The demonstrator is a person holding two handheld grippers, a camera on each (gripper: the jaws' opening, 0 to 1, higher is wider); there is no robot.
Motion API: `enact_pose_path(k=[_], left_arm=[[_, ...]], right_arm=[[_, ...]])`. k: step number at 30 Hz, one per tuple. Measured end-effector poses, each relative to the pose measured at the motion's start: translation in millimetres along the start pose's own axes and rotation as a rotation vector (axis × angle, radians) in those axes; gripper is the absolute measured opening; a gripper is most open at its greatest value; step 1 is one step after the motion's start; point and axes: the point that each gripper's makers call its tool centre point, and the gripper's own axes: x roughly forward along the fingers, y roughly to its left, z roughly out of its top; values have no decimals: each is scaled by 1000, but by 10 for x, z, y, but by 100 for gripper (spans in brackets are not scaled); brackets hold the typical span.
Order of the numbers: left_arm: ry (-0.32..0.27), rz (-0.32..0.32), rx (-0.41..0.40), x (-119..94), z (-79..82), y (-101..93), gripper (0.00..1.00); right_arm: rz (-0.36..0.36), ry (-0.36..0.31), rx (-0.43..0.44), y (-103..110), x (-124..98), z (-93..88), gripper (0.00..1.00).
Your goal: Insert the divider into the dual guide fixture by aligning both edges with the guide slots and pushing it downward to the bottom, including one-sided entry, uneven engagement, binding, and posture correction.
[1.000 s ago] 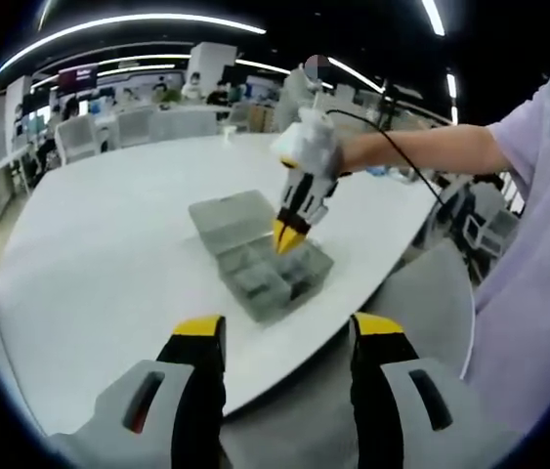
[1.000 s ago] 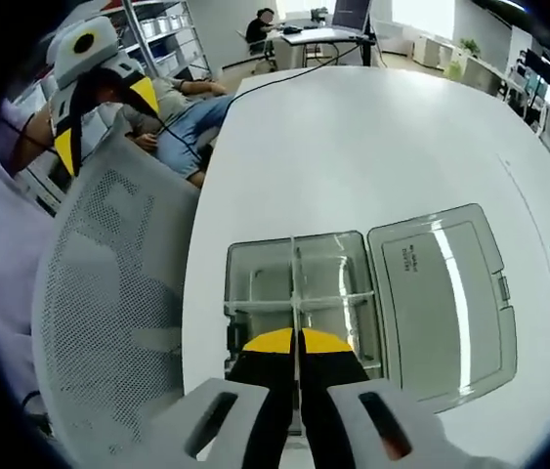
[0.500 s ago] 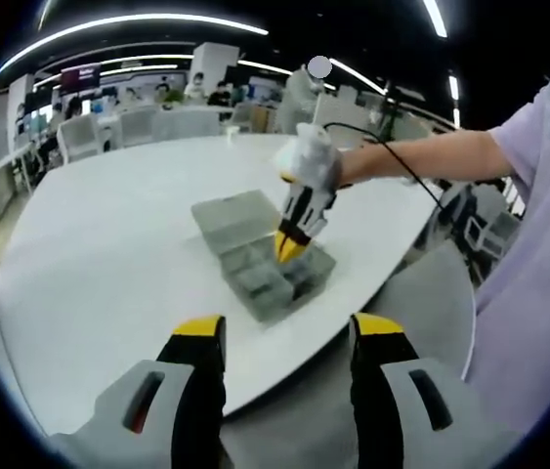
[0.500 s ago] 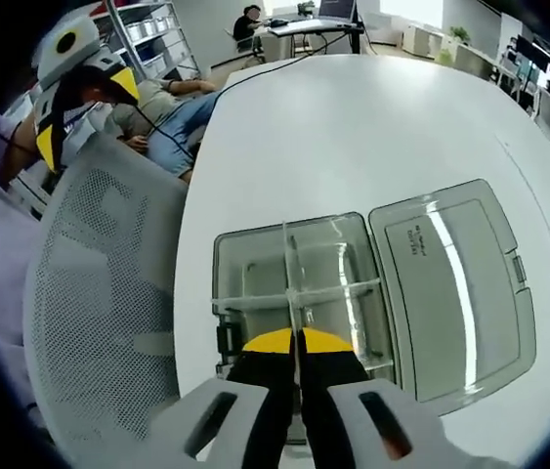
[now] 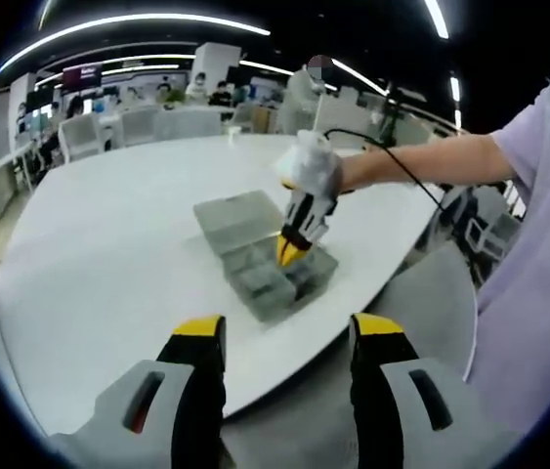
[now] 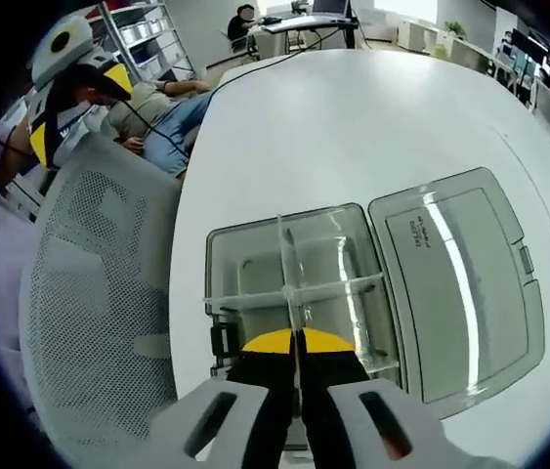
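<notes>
Pinching a clear divider (image 6: 292, 293), the right gripper (image 6: 297, 344) holds it upright inside the open box (image 6: 299, 293) on the table (image 6: 372, 127); left gripper (image 5: 287, 337), at six o'clock, hangs spread.

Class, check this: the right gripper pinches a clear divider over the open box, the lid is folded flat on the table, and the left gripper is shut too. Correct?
Not quite: the left gripper is open, its fingers wide apart in the left gripper view. The right gripper does pinch the clear divider over the open box, lid flat on the table.
</notes>
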Motion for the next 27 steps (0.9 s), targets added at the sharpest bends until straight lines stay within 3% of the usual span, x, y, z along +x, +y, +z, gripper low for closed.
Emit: enact_pose_path(k=[27], left_arm=[[-22, 19, 6, -86, 37, -4, 49]], right_arm=[[-30, -6, 21, -1, 1, -10, 0]])
